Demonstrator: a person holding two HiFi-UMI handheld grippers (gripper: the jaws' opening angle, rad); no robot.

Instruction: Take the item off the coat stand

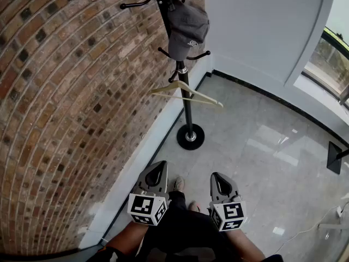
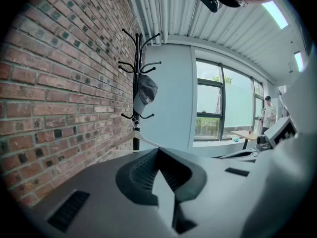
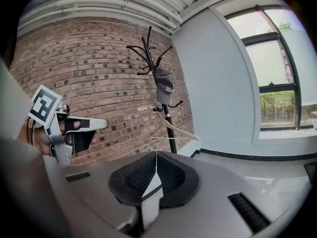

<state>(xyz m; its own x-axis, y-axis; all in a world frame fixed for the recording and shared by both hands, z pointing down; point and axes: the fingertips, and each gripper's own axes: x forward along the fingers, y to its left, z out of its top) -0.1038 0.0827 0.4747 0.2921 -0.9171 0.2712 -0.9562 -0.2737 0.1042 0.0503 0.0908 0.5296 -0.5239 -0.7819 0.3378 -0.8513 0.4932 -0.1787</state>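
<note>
Jaws pressed together, empty, on left gripper [image 1: 157, 172] and right gripper [image 1: 220, 180]. Seems not started: cap [image 1: 187, 29] and hanger [image 1: 191, 95] on coat stand [image 1: 187, 116], well apart from both.

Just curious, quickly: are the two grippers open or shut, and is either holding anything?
Left gripper: jaws closed, holding nothing.
Right gripper: jaws closed, holding nothing.
</note>
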